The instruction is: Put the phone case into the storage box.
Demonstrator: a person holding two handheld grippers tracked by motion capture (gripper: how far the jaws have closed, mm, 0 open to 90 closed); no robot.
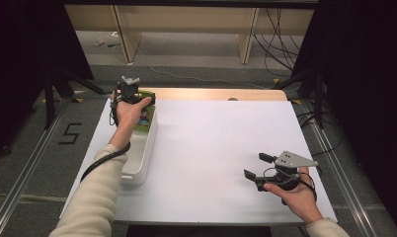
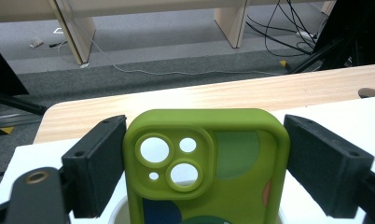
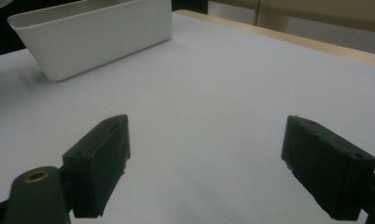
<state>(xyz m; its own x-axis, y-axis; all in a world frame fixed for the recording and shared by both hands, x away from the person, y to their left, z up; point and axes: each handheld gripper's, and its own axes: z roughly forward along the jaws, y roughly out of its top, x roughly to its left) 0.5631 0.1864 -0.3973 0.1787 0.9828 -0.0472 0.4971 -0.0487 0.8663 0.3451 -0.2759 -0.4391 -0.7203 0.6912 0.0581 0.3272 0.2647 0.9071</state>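
Left gripper view shows the green phone case (image 2: 206, 172) standing between the two black jaws of the left gripper (image 2: 206, 168). The left jaw presses on its side edge; at the right jaw I cannot tell whether the pad touches or a thin gap stays, so the grip looks closed on the case but not certain. The case hangs over the far end of the white bin (image 1: 142, 148), which sits along the left edge of the worktop (image 1: 221, 148).

I judge the case to be light, soft and rubbery: it probably bends when squeezed, so a hard squeeze across its width can bow it and let it spring out. Its matte surface should not be slippery. It does not look fragile. The best place to hold is the two long side edges, below the raised camera ring, where the wall is stiffer.

The right gripper (image 1: 258, 168) rests near the right front corner of the worktop, its jaws wide apart and with nothing between them.
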